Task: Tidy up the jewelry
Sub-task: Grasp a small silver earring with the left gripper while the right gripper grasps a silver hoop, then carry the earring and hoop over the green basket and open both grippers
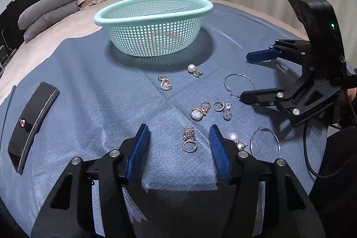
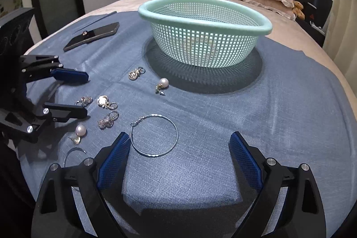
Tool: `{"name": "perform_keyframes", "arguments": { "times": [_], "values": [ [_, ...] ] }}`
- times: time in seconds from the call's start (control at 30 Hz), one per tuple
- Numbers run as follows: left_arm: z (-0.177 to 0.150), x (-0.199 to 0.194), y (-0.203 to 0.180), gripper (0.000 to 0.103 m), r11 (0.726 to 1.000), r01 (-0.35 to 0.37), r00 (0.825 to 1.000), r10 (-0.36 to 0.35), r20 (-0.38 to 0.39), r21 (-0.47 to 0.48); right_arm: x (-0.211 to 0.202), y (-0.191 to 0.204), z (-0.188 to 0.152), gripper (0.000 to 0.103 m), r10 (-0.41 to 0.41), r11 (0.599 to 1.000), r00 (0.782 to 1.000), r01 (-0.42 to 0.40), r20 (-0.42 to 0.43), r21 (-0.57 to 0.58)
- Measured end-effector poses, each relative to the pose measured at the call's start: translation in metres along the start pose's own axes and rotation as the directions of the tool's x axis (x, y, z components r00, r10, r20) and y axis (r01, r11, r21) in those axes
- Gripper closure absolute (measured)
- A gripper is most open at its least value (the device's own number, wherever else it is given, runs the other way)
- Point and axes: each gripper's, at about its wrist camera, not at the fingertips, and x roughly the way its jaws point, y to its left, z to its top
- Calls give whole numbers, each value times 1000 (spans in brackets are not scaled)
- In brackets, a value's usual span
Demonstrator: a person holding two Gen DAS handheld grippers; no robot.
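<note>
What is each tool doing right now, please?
Left tool: open, holding nothing, above an earring.
Right tool: open, holding nothing, beside a hoop.

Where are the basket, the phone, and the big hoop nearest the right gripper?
basket (image 2: 265,26): right wrist view, on its front rim.
phone (image 1: 31,117): left wrist view, on the middle of its dark screen.
hoop (image 2: 176,133): right wrist view, on the right side of its thin wire.
</note>
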Motion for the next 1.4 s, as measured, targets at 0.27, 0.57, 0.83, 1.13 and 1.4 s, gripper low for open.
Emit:
{"name": "perform_keyframes", "arguments": {
  "times": [0.27,0.57,0.83,1.13,1.4],
  "values": [
    [-3,0,-11,93,998,63,998,-63,-23,2,-6,12,-3,60,79,997,997,-78,7,-28],
    [-15,-14,-16,93,996,83,996,-83,-29,-25,-21,13,-9,63,88,996,996,-88,18,-20],
    [-26,-37,-12,93,997,60,997,-62,-48,-43,-54,7,-22,63,36,999,999,-35,31,-13],
    [7,-82,0,92,1000,-9,999,9,40,-9,-104,-11,12,62,-41,998,988,48,151,-42],
    [71,-103,22,92,998,-66,989,63,131,19,-132,-33,71,62,-77,994,960,96,270,-57]
  ]
}}
